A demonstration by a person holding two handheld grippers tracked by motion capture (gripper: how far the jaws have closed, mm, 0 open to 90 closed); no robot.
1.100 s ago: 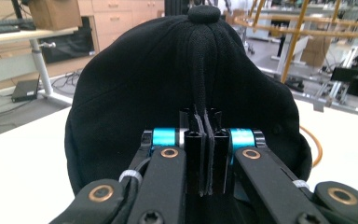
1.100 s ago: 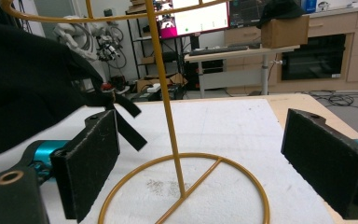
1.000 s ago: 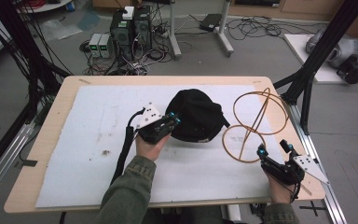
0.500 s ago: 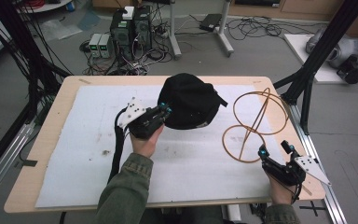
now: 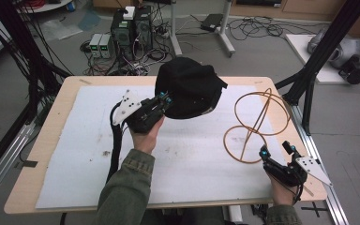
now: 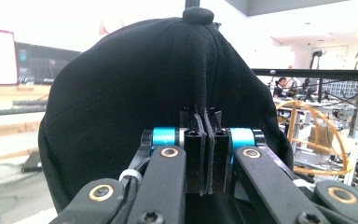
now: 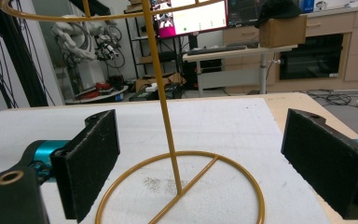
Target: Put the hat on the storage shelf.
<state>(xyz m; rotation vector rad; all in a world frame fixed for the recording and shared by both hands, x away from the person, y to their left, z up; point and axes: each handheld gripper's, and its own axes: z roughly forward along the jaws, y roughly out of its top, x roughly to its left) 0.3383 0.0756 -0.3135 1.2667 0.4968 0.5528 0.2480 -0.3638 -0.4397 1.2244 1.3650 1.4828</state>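
A black cap [image 5: 190, 89] hangs in the air above the far middle of the table, and my left gripper [image 5: 165, 99] is shut on its edge. In the left gripper view the jaws pinch a fold of the cap [image 6: 121, 93] between the pads, the left gripper [image 6: 205, 140] pointing at the crown. A gold wire stand [image 5: 257, 121] with a round base and a hoop on top rises at the right. My right gripper [image 5: 275, 149] sits just in front of its base, open. In the right gripper view the stand's upright [image 7: 161, 93] stands between the wide-apart pads [image 7: 93, 163].
A white mat [image 5: 75, 140] covers most of the wooden table [image 5: 42, 136]. Black frame posts [image 5: 309, 89] stand at the table's right and left sides. Computer boxes [image 5: 131, 28] and cables lie on the floor beyond the far edge.
My left gripper has lifted the cap off the mat and carried it higher, toward the far edge. The right gripper and the stand have stayed put.
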